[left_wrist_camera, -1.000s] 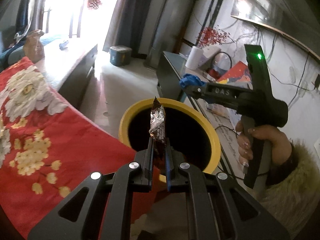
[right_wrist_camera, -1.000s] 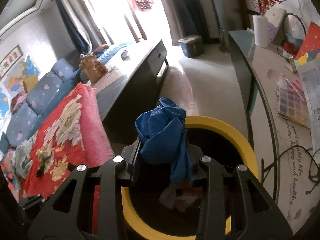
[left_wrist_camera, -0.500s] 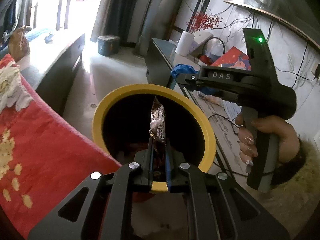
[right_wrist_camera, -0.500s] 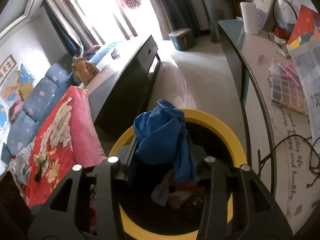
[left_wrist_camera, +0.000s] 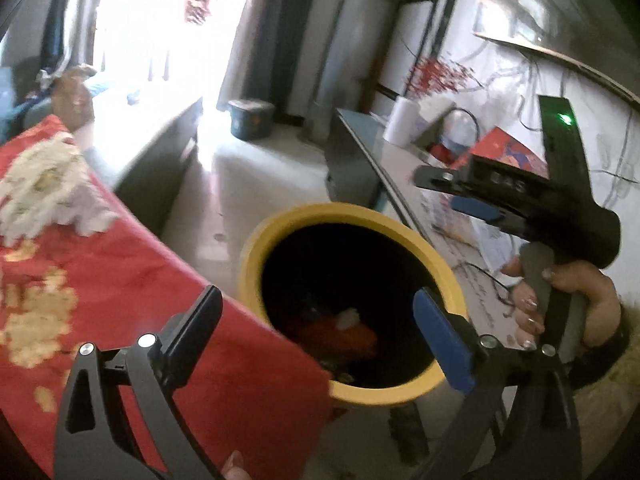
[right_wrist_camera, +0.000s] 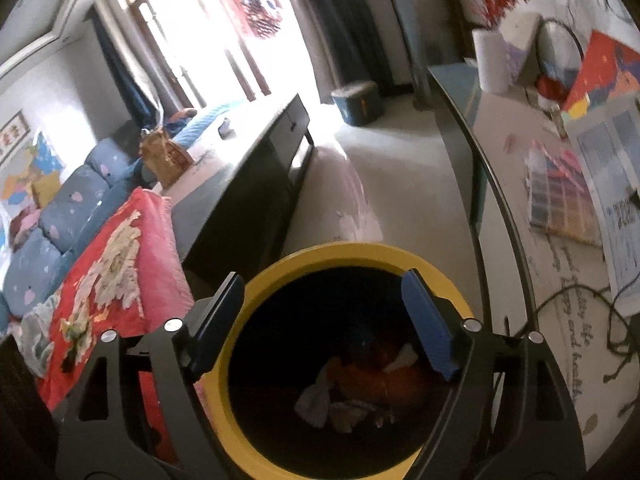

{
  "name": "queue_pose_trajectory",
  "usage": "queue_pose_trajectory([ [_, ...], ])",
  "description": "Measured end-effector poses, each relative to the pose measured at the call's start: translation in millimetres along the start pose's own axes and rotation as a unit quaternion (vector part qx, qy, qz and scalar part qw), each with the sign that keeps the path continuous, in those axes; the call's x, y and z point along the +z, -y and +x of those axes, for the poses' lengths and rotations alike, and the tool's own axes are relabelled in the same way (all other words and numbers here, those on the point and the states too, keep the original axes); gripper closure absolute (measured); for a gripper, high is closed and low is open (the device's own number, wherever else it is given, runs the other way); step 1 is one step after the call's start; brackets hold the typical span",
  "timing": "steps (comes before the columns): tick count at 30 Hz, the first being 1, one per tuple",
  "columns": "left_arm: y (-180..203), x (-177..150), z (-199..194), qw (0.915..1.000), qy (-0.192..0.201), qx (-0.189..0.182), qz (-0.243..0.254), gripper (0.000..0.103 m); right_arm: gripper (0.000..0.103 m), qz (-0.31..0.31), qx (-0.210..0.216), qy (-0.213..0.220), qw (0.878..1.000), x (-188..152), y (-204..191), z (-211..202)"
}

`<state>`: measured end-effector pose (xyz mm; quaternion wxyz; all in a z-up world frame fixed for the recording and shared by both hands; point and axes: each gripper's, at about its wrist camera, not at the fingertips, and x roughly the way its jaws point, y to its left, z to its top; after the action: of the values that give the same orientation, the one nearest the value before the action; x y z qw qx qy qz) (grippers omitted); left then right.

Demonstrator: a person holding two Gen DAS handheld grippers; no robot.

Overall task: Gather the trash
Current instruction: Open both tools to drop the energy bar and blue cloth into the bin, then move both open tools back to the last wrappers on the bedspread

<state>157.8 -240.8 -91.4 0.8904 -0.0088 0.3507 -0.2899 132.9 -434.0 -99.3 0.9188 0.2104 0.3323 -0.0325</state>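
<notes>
A yellow-rimmed bin (left_wrist_camera: 352, 212) with a dark inside stands on the floor below both grippers. Orange, white and dark trash (left_wrist_camera: 340, 332) lies at its bottom. My left gripper (left_wrist_camera: 320, 320) hangs over the near rim, its jaws opening wide with nothing between them. A hand (left_wrist_camera: 568, 300) holds my right gripper (left_wrist_camera: 452, 192) at the bin's right side. From its own camera the right gripper (right_wrist_camera: 324, 312) sits above the bin (right_wrist_camera: 360, 252), jaws opening and empty, with the trash pile (right_wrist_camera: 360, 380) underneath. The wrapper and blue cloth cannot be picked out in the pile.
A red floral blanket (left_wrist_camera: 80, 280) lies close on the bin's left. On its right runs a glass-topped table (right_wrist_camera: 500, 208) with papers, cables and a paper roll (right_wrist_camera: 492, 60). A dark low cabinet (right_wrist_camera: 248, 184) and a small lidded tub (right_wrist_camera: 356, 100) stand farther back.
Both grippers went from shut to wide open. The brown wrapper has left the left jaws and the blue cloth has left the right jaws. The left view shifted over the bin.
</notes>
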Motion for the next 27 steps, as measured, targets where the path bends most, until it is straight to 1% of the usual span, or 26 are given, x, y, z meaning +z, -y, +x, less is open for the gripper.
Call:
queue_pose_trajectory([
  [6,-31,5,-31,0.9976,0.031,0.053,-0.033,0.009,0.029,-0.040,0.033,0.021,0.998,-1,-31,-10],
  [8,-39,6,-40,0.9962,0.039,0.063,-0.047,0.009,0.029,-0.055,0.042,0.022,0.997,-3,-43,-11],
  [13,-70,4,-72,0.9895,0.067,0.100,-0.080,0.009,0.029,-0.092,0.069,0.013,0.993,-9,-74,-10],
  [16,-90,0,-92,0.9843,0.080,0.119,-0.102,0.009,0.029,-0.112,0.084,0.006,0.990,-14,-93,-8],
  [20,-117,-5,-118,0.9754,0.097,0.148,-0.131,0.009,0.029,-0.141,0.105,-0.006,0.984,-23,-120,-6],
  [27,-153,-18,-150,0.9616,0.112,0.181,-0.173,0.009,0.029,-0.198,0.142,-0.024,0.970,-36,-172,-2],
])
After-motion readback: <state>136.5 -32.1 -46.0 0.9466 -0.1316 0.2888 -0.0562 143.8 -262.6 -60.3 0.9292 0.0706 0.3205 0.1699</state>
